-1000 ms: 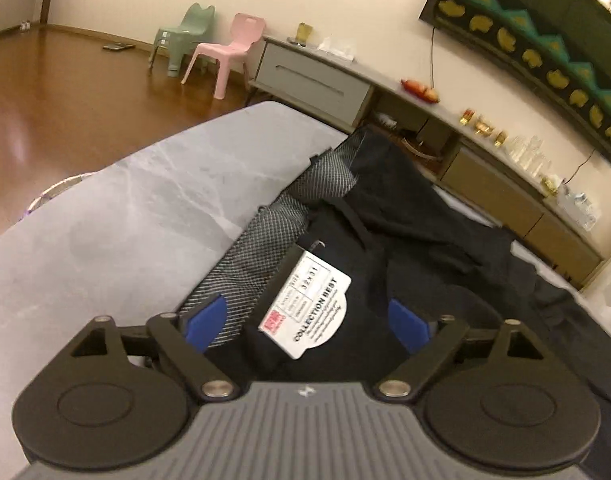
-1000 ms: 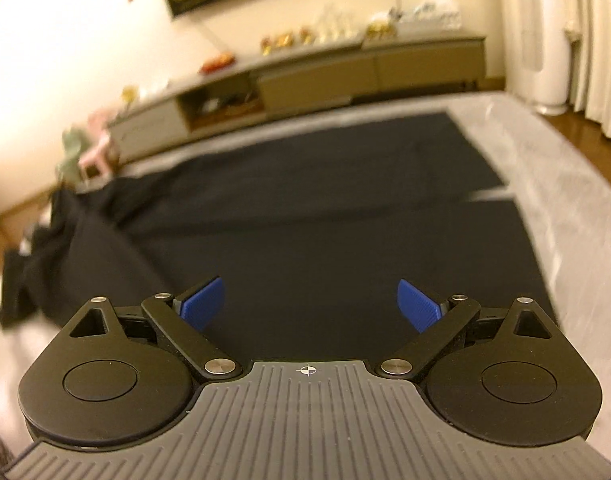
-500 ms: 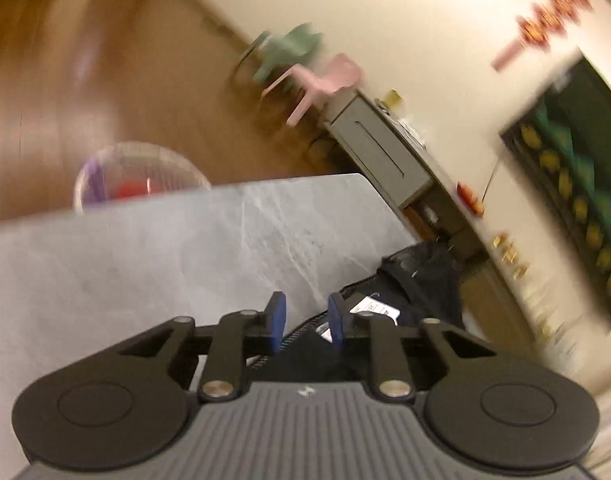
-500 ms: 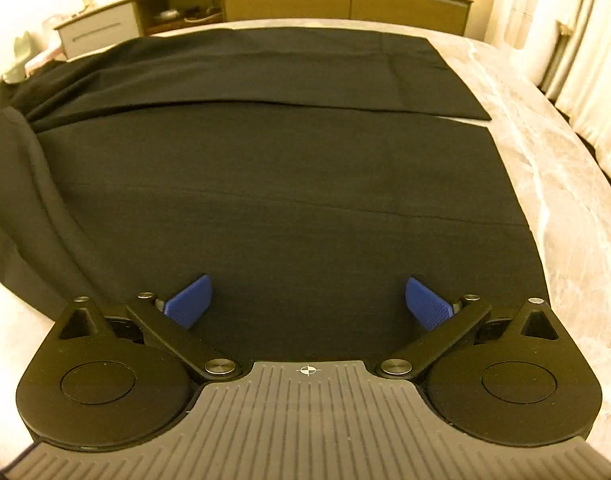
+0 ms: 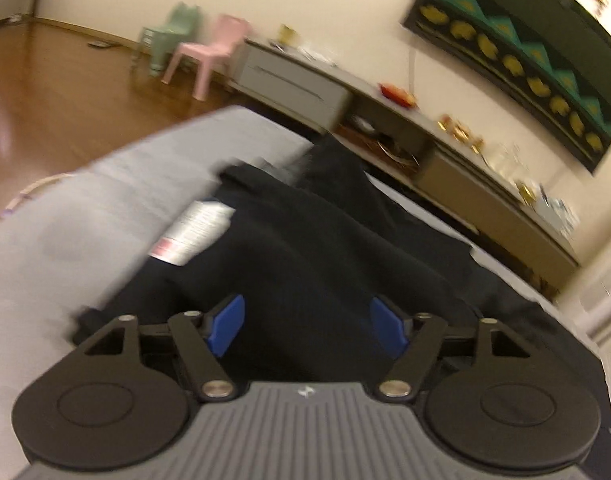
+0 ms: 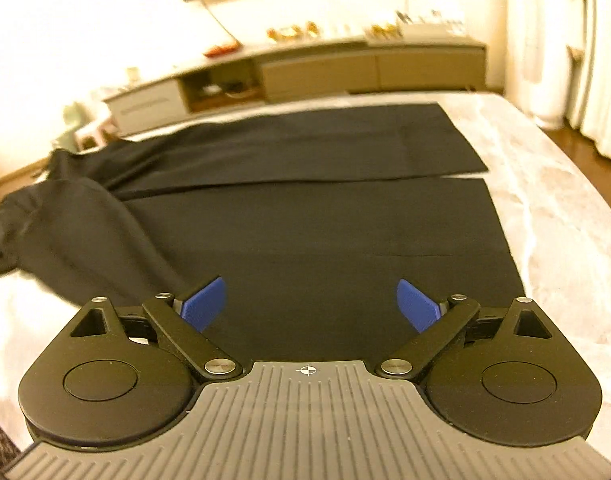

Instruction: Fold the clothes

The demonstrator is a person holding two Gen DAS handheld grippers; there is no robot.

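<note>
Black trousers (image 6: 305,216) lie on the grey marble table (image 6: 545,200), both legs flat and side by side toward the right, the waist end bunched at the left (image 6: 65,220). In the left wrist view the bunched waist (image 5: 325,240) shows a white label (image 5: 197,232). My left gripper (image 5: 307,326) is open and empty just above the waist cloth. My right gripper (image 6: 311,304) is open and empty above the near trouser leg.
A long low sideboard (image 6: 325,68) runs along the far wall, with small items on top. A pink chair (image 5: 209,52) and a green chair (image 5: 173,36) stand on the wooden floor past the table's left end. Bare tabletop (image 5: 85,208) lies left of the waist.
My left gripper was shut on the waist cloth half a second ago and is now open; the waist has been turned over, hiding the mesh lining. My right gripper stayed open and tilted up slightly.
</note>
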